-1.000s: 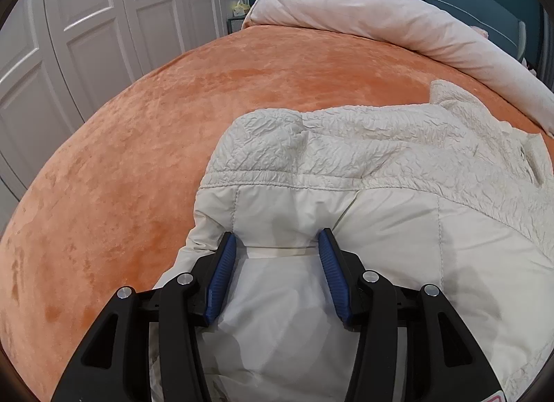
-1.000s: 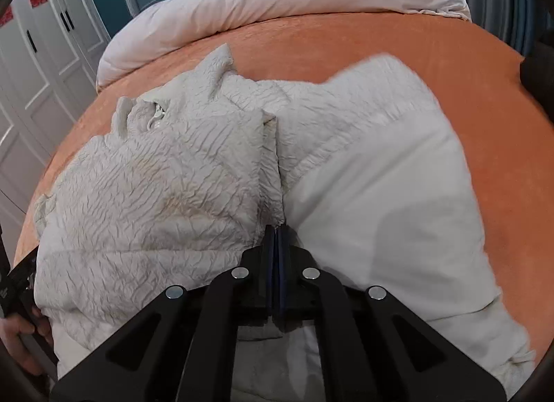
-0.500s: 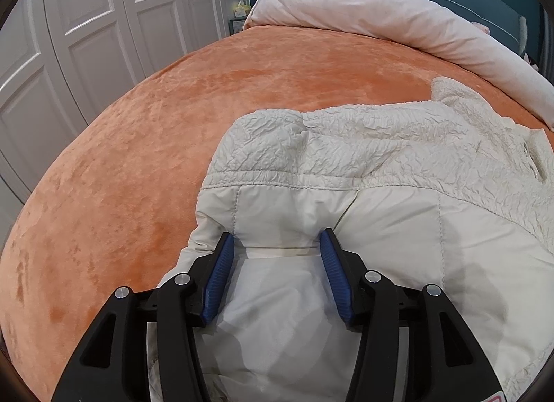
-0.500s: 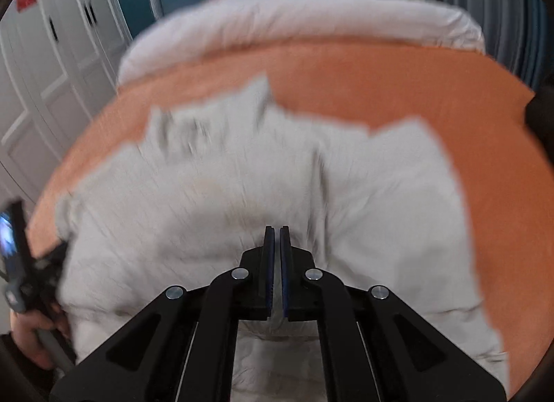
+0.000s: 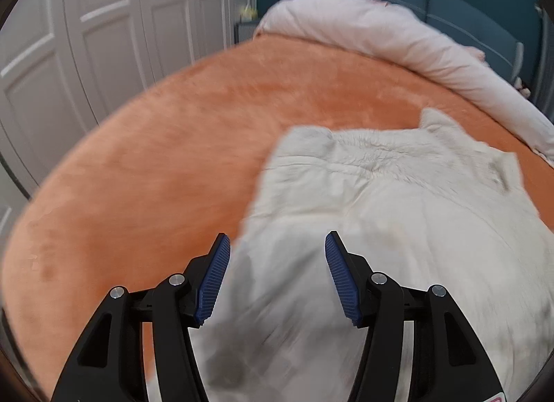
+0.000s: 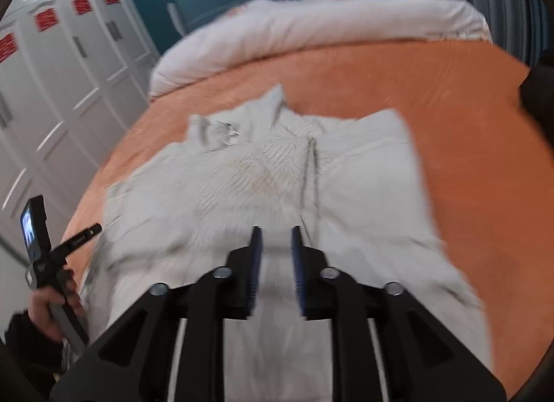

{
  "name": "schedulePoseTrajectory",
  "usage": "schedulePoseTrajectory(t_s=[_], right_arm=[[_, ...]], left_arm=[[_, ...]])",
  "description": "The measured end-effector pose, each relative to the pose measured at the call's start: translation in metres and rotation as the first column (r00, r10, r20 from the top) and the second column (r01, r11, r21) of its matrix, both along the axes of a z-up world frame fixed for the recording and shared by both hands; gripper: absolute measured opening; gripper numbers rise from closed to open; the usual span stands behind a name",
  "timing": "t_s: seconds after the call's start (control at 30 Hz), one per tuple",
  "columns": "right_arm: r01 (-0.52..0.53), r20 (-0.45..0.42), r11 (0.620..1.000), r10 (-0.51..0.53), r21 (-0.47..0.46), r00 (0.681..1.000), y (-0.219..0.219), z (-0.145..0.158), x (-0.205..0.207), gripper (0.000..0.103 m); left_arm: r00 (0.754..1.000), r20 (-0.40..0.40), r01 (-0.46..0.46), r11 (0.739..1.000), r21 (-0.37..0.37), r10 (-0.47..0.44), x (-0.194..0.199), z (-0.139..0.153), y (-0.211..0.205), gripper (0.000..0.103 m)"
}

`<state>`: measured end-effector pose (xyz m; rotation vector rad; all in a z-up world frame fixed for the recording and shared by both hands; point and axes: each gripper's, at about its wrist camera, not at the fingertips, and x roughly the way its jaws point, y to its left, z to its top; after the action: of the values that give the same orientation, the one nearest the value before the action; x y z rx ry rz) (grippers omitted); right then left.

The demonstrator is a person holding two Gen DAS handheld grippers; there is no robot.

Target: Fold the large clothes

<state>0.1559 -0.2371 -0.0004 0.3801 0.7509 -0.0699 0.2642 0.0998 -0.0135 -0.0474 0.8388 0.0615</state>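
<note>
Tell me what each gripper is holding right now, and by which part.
Nothing. The left gripper and right gripper both stand open above the white jacket, their pads clear of the fabric; both have just been opening.

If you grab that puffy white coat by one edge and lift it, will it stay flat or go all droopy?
Probably droopy: the white coat lies in soft folds and wrinkles on the orange bed cover, so it looks floppy, not stiff. Its padded look suggests it is light for its bulk. The smooth lining may slip between the pads.
</note>
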Motion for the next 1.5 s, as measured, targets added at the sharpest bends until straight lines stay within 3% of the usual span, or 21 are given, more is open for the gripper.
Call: schedulePoseTrajectory(t_s=[0.13,0.27,0.33,0.43,0.6,0.73,1.0,1.1,1.17,1.23,1.27,1.4,1.5], right_arm=[[-0.052,0.032,0.997,0.053,-0.049,0.998,-0.006,0.036,-0.097,0.038],[-0.086,0.012,0.993,0.087,-0.083,0.996,-0.008,0.051,-0.181,0.055],[-0.096,-0.031,0.993,0.095,-0.069,0.995,-0.008,0.044,-0.212,0.065],[-0.091,-0.143,0.994,0.082,-0.054,0.986,-0.006,0.009,-0.244,0.068],[-0.005,-0.284,0.998,0.024,0.064,0.958,-0.017,-0.036,-0.26,0.068],[0.021,-0.298,0.991,0.02,0.133,0.954,-0.022,-0.045,-0.261,0.068],[-0.047,-0.348,0.995,0.076,0.091,0.934,0.0,-0.052,-0.254,0.068],[-0.065,-0.358,0.994,0.092,0.087,0.929,0.003,-0.054,-0.252,0.06],[-0.074,-0.359,0.993,0.104,0.097,0.928,0.005,-0.054,-0.252,0.049],[-0.084,-0.355,0.992,0.112,0.093,0.928,0.008,-0.054,-0.252,0.033],[-0.089,-0.349,0.992,0.115,0.089,0.93,0.01,-0.053,-0.253,0.03],[-0.104,-0.297,0.992,0.118,0.065,0.948,0.016,-0.04,-0.258,0.018],[-0.106,-0.225,0.993,0.116,0.054,0.967,0.019,-0.021,-0.265,0.014]], left_arm=[[1.0,0.003,0.019,1.0,-0.014,-0.019,-0.081,0.038,0.043,0.064],[1.0,-0.019,0.023,0.999,-0.029,-0.024,-0.156,0.058,0.08,0.072],[0.997,-0.066,0.034,0.999,-0.041,-0.037,-0.193,0.055,0.092,0.081],[0.984,-0.159,0.068,0.995,-0.077,-0.079,-0.226,0.032,0.1,0.083],[0.973,-0.228,0.021,0.993,-0.113,-0.046,-0.247,0.002,0.098,0.083],[0.969,-0.241,0.027,0.994,-0.107,-0.052,-0.246,-0.004,0.085,0.083],[0.95,-0.299,0.063,0.994,-0.094,-0.088,-0.242,-0.021,0.064,0.079],[0.947,-0.308,0.065,0.994,-0.085,-0.088,-0.24,-0.023,0.062,0.076],[0.948,-0.306,0.066,0.994,-0.089,-0.091,-0.241,-0.022,0.064,0.069],[0.949,-0.3,0.07,0.993,-0.099,-0.097,-0.242,-0.021,0.065,0.055],[0.95,-0.296,0.075,0.991,-0.107,-0.103,-0.243,-0.02,0.065,0.05],[0.951,-0.276,0.115,0.988,-0.102,-0.139,-0.248,-0.012,0.061,0.015],[0.957,-0.229,0.147,0.979,-0.139,-0.176,-0.255,0.007,0.061,0.009]])
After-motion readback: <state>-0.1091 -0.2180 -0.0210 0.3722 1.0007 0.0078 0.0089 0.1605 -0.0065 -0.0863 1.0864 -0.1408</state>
